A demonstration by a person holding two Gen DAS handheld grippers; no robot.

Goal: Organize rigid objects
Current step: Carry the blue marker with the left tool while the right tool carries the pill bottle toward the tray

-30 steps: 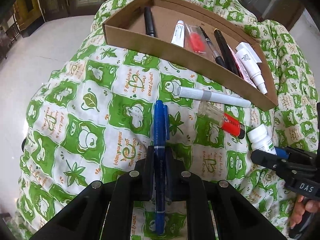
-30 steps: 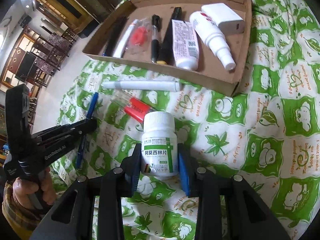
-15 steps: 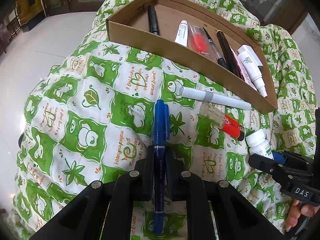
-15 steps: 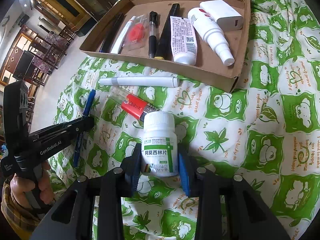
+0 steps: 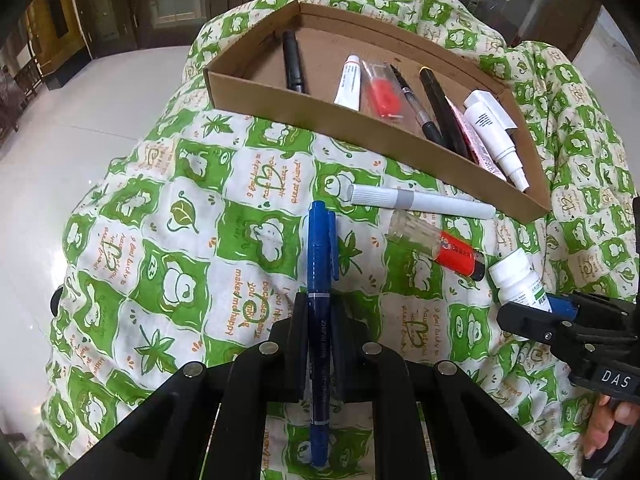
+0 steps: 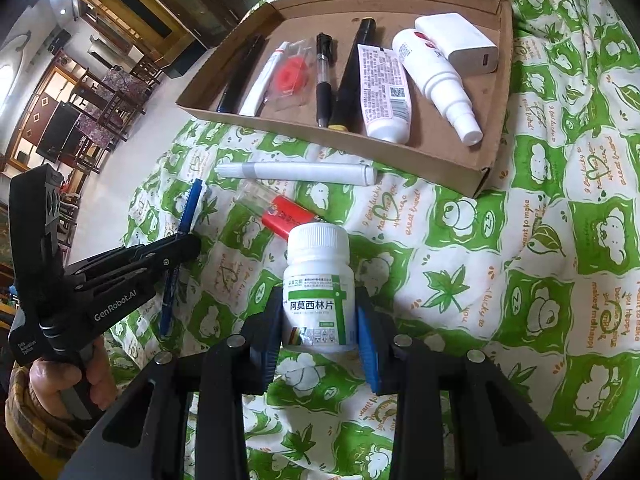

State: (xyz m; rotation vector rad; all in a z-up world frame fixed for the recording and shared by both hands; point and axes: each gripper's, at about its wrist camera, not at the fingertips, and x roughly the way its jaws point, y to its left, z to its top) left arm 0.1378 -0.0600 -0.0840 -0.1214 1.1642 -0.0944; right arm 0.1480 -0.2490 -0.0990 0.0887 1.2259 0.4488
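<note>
My left gripper [image 5: 319, 312] is shut on a blue pen [image 5: 320, 256] and holds it above the green-patterned cloth; the pen points toward the cardboard tray [image 5: 360, 128]. My right gripper [image 6: 318, 316] is shut on a white pill bottle [image 6: 318, 280] with a green label, held upright. The bottle also shows in the left wrist view [image 5: 516, 280], and the pen in the right wrist view [image 6: 182, 232]. The tray [image 6: 452, 160] holds pens, tubes, a spray bottle and a white charger.
A white marker [image 5: 420, 202] and a clear-capped red glue stick [image 5: 436, 248] lie on the cloth in front of the tray; they also show in the right wrist view [image 6: 296, 170] [image 6: 280, 216]. The cloth drops off to a white floor at left.
Both grippers have risen and drawn back a little from the tray, each still holding its object. The loose marker and glue stick have not moved.
</note>
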